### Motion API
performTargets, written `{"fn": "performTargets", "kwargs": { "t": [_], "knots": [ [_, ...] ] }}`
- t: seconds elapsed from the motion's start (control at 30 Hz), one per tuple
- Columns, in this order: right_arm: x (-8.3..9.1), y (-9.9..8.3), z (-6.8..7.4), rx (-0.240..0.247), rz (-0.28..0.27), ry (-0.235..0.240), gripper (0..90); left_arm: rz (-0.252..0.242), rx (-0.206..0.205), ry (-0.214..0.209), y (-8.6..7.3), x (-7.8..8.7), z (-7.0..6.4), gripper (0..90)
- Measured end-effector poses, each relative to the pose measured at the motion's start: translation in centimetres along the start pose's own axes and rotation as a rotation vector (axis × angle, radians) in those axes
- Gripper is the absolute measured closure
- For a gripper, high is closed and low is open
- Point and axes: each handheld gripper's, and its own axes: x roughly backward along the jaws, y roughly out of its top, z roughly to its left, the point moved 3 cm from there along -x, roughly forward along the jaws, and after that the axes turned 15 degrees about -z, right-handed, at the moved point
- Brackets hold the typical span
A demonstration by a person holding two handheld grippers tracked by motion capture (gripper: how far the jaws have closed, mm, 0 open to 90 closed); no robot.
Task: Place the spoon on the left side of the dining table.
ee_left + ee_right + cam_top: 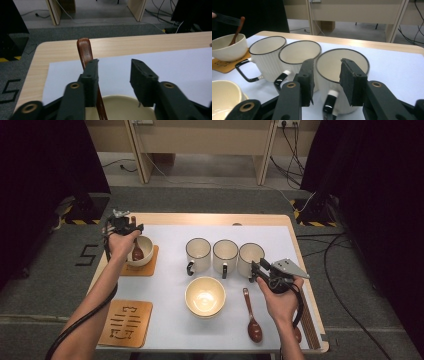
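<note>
On the far left of the table (165,220), the left gripper (123,224) hovered over a cream bowl (145,251) that sat on a wooden coaster (150,267). A brown spoon (137,251) stood tilted inside that bowl, its handle leaning up toward the gripper. Seen from the left gripper view, the jaws of the left gripper (113,75) stood well apart, and the spoon handle (84,50) rose just beside the inner face of one jaw, touching or nearly touching it, while the other jaw was clear of it; nothing was clamped between them. Toward the right side, the right gripper (260,269) was held just in front of the rightmost mug (250,257) of a row of three white mugs, the middle mug (225,255) and the left mug (198,254) standing close beside it. Through the right gripper view, the jaws of the right gripper (327,80) were open to either side of that mug's (343,65) black-and-white handle (329,102), which lay between them without being pinched. A larger empty bowl (205,296) sat near the middle front of the white mat (170,320), a second spoon (252,317) lay flat just to its right, and a second coaster (127,322) lay at the front left.
</note>
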Motion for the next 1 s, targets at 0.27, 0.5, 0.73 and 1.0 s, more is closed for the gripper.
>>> {"fn": "performTargets", "kwargs": {
  "t": [0.27,0.5,0.73,1.0],
  "knots": [
    [0.2,0.5,-1.0,0.014,0.022,-0.017,63.4,-0.024,-0.015,-0.041,0.2,3.7,-0.4,42.4],
    [0.7,1.1,-2.4,0.020,0.071,-0.045,63.3,-0.036,0.008,-0.083,-1.3,7.1,-0.6,39.1],
    [1.6,0.8,-4.3,-0.010,0.156,-0.089,61.8,-0.044,0.011,-0.076,-2.5,9.1,-0.2,38.0],
    [2.4,0.5,-5.5,-0.029,0.186,-0.113,60.6,-0.044,0.023,-0.077,-2.7,9.7,-0.1,37.2]
  ]
}}
